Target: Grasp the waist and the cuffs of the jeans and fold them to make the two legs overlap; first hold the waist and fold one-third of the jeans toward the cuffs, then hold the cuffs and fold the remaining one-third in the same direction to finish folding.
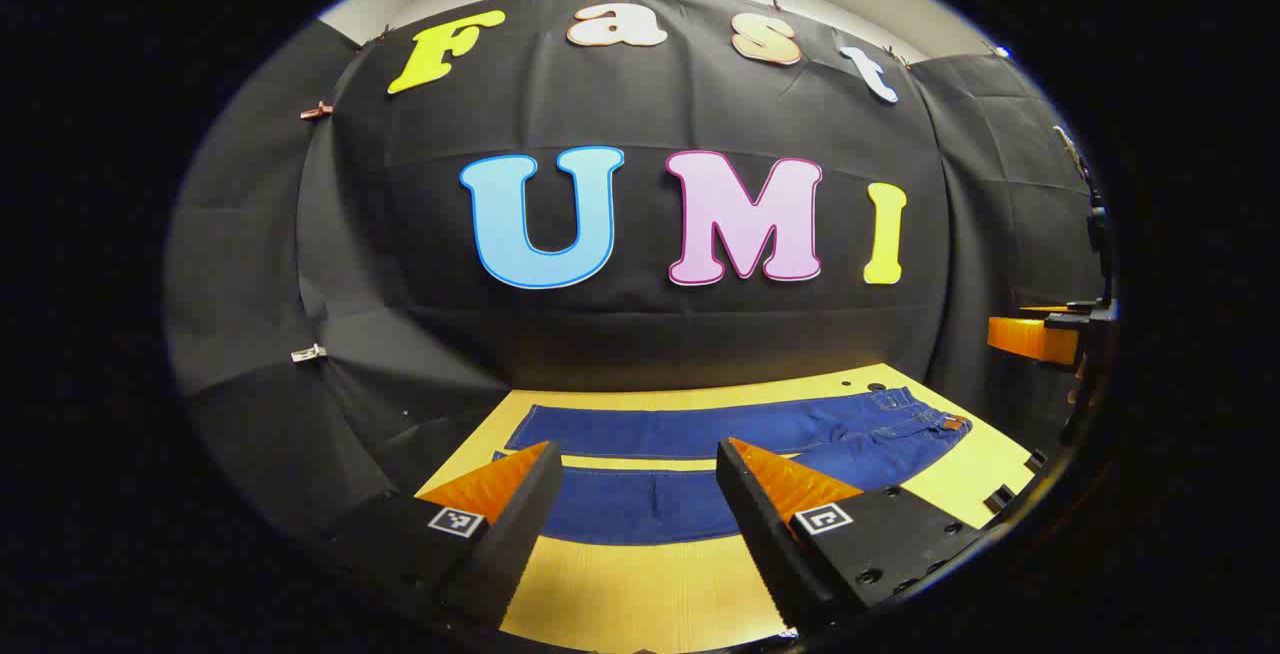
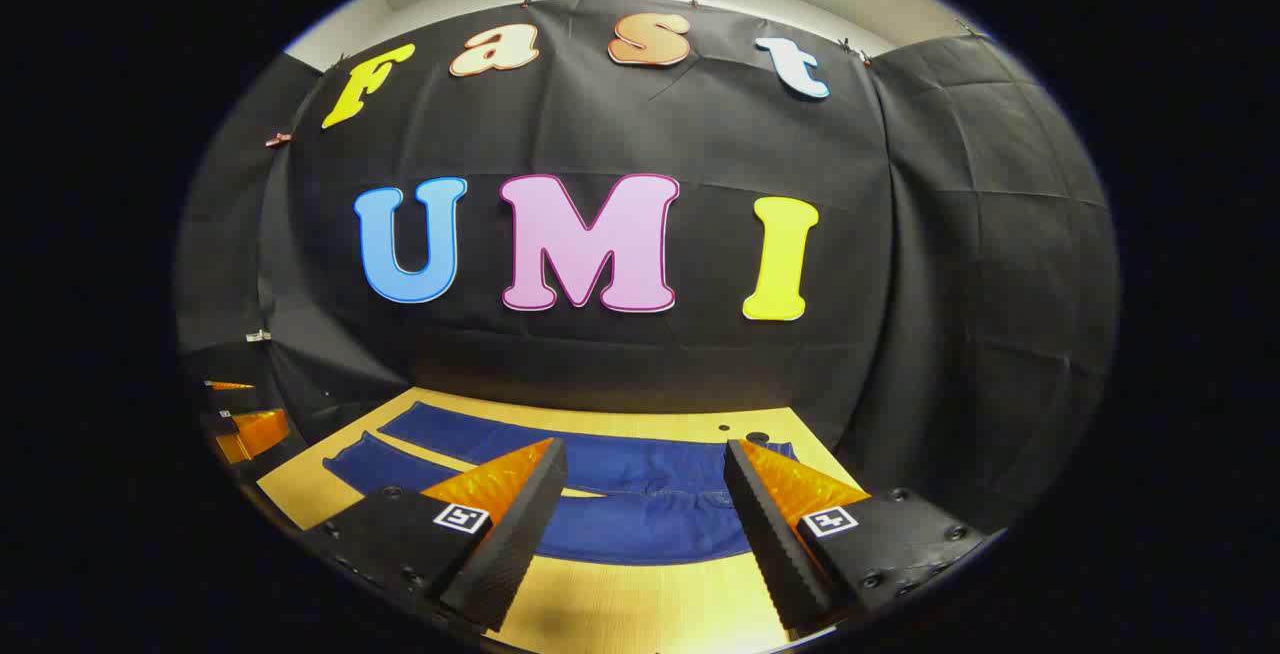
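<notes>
The yellow wooden table (image 1: 640, 594) carries the dark blue denim jeans (image 1: 700, 434), spread flat with the 2 legs side by side, just beyond the tips of both tools. The left gripper (image 1: 637, 479) and the right gripper (image 2: 645, 479) hover wide apart, holding nothing. No fold appears begun. The next move probably needs one tool at the waist (image 1: 915, 412), the other at the cuffs.

Light came from above; wooden table (image 1: 640, 594) was bright yellow, almost glaring near front edge. Black cloth wall (image 1: 640, 334) behind table stayed dim, darkest just above table's far edge. Jeans (image 1: 700, 429) on table were sharp, seams readable. Strong fisheye bending: table edges curved, corners darkened. Left gripper view and right gripper view both without motion blur.
</notes>
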Motion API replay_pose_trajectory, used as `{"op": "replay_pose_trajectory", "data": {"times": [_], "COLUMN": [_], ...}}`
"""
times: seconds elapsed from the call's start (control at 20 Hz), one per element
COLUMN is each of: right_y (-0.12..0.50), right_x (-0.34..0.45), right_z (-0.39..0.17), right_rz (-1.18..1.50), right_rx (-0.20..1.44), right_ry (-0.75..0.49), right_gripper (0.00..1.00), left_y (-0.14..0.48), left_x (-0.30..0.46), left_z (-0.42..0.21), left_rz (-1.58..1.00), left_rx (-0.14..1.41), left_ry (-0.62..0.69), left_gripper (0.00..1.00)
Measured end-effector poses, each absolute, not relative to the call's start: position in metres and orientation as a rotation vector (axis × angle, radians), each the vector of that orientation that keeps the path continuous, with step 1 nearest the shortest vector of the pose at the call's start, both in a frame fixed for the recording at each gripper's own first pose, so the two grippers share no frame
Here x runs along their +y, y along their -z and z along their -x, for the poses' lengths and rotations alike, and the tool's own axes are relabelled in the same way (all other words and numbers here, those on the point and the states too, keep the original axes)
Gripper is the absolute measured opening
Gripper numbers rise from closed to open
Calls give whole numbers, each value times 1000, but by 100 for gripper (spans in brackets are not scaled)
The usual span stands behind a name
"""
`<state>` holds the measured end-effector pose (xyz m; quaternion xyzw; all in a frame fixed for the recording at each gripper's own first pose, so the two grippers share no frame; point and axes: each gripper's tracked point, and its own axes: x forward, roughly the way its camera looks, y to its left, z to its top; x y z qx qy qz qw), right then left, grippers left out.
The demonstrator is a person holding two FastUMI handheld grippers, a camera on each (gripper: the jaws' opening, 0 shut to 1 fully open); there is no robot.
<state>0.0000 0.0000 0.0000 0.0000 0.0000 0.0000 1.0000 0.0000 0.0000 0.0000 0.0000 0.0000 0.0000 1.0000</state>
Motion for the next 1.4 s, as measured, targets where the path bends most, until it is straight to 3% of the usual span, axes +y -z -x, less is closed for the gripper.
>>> {"op": "replay_pose_trajectory", "data": {"times": [0.25, 0.95, 1.15, 1.4], "right_y": [3, -4, -4, -2], "right_x": [8, 1, -12, -33], "right_z": [17, -19, -29, -46], "right_rz": [18, 17, 12, 43], "right_rx": [7, -6, -5, -5], "right_ry": [-2, 8, 33, 55], "right_gripper": [97, 97, 97, 97], "left_y": [-17, 3, 12, 63], "left_x": [-6, 19, 53, 117], "left_z": [17, -30, -53, -86], "left_rz": [23, -16, -201, -634], "left_rx": [-94, -12, 17, 147], "left_ry": [89, 42, 43, 114], "left_gripper": [96, 97, 98, 98]}}
